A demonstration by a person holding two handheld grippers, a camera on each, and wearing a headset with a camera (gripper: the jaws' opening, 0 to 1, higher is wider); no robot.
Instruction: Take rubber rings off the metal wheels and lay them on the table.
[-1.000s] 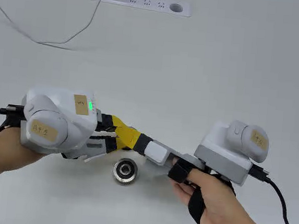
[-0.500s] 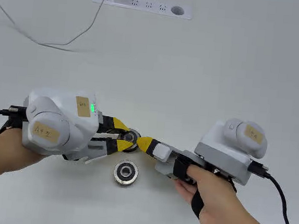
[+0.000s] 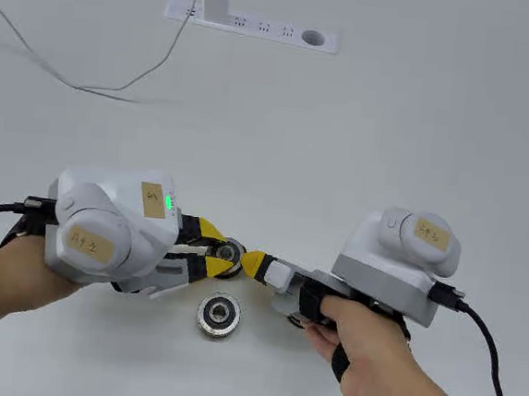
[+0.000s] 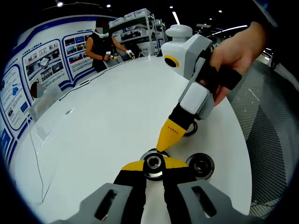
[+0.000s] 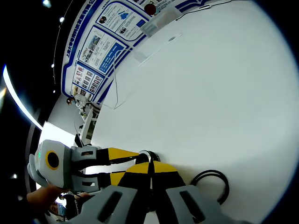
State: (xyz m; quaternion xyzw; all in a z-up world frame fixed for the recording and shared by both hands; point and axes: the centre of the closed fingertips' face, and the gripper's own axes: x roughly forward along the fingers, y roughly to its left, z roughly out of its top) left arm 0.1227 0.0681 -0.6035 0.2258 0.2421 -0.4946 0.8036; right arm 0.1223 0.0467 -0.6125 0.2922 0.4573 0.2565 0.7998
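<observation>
The white table [image 3: 391, 126] carries the work, with a power strip [image 3: 252, 25] far off at twelve o'clock in the head view.

The left gripper [image 3: 218, 250] reaches in from nine o'clock, its jaws clenched on a wheel [image 3: 233, 251], which it holds just above the table at the centre of the working area. The right gripper [image 3: 254, 263] comes in from three o'clock. Its jaws are pressed together into a single yellow point that touches the rim of the wheel on the side facing it. I cannot tell whether a bit of rubber is pinched between them.

A second wheel [image 3: 218, 313] lies flat on the table at six o'clock of the first, close by and touched by neither gripper. In the left gripper view its outer band looks dark, so it probably keeps its rubber, though this is too small to settle.

In the right gripper view one loose ring [image 5: 210, 172] lies flat on the table at about four o'clock of that gripper's tips, free of any wheel.

As I judge it, one ring is off and laid down, and the ring of the held wheel is the step in hand, with the pull not yet made. The second wheel is probably left to do.
</observation>
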